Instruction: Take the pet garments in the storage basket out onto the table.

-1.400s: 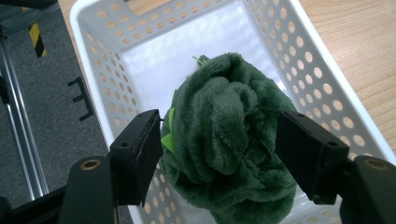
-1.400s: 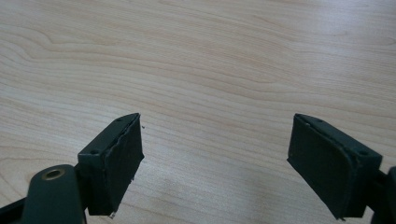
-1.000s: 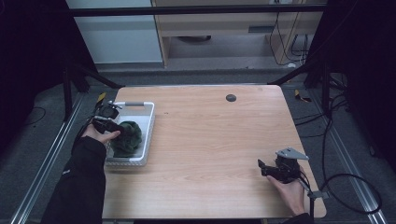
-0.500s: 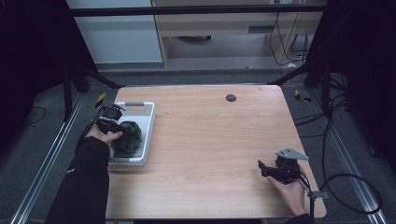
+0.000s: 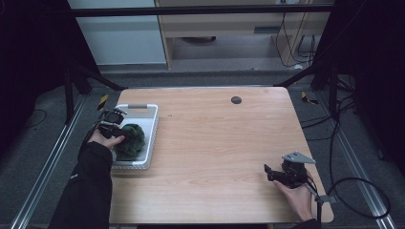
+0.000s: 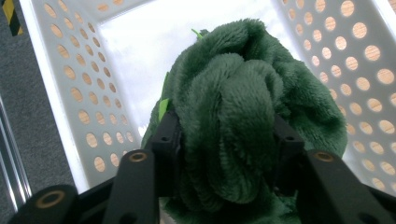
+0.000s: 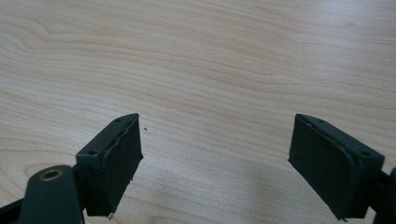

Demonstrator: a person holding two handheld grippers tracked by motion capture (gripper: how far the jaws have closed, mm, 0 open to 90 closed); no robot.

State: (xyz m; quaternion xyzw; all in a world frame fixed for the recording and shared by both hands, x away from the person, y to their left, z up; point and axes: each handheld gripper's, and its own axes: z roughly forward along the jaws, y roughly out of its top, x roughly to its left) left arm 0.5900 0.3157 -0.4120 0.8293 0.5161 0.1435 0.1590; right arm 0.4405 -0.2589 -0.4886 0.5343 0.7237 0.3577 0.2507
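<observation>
A dark green fleecy cloth [image 5: 130,139] lies bunched in a white perforated basket [image 5: 154,128] at the table's left edge. My left gripper [image 5: 125,133] reaches into the basket and is shut on a thick fold of the green cloth [image 6: 233,116], both black jaws pressing into it from either side. A bright green tag [image 6: 163,108] pokes out near the left jaw. My right gripper [image 5: 267,172] rests low over the bare wooden table [image 5: 219,143] at the front right. It stands open, and between its pads [image 7: 116,158] lies plain wood grain [image 7: 215,154].
A small dark round disc [image 5: 236,100] sits near the table's far edge. Cables trail off the right side of the table onto the grey floor. Metal rails run along both sides below the table.
My left gripper has shifted slightly toward the near side of the basket with the cloth held in it. The right gripper has stayed put.
</observation>
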